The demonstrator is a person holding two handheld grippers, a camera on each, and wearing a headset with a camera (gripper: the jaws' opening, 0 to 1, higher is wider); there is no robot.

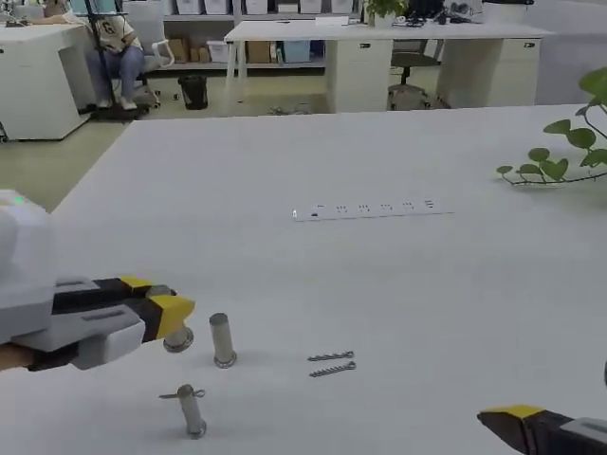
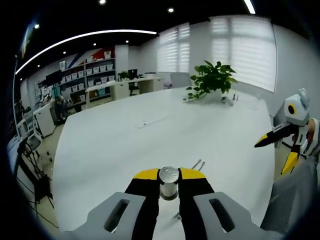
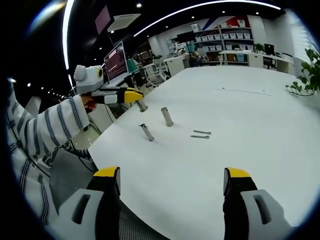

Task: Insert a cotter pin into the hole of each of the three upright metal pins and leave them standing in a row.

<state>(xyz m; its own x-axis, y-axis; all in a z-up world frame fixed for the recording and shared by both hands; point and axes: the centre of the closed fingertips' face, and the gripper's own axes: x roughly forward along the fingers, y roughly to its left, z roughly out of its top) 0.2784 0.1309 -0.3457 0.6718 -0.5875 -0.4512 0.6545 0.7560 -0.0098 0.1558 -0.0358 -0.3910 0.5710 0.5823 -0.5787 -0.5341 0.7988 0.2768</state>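
My left gripper (image 1: 174, 318) (image 2: 168, 176) is shut on a metal pin (image 1: 177, 338) (image 2: 168, 184) near its top, at the table's left edge. A second metal pin (image 1: 222, 339) (image 3: 166, 116) stands upright just to its right. A third pin (image 1: 193, 410) (image 3: 146, 131) stands nearer to me with a cotter pin (image 1: 181, 392) through its top. Two loose cotter pins (image 1: 332, 363) (image 3: 200, 134) lie side by side on the table to the right. My right gripper (image 1: 517, 417) (image 3: 172, 175) is open at the near right, holding nothing.
A white power strip (image 1: 370, 209) lies across the middle of the white table (image 1: 427, 284). Plant leaves (image 1: 569, 152) reach in at the far right. The table's left edge runs close to my left gripper. A person (image 1: 119, 47) sits far back on the left.
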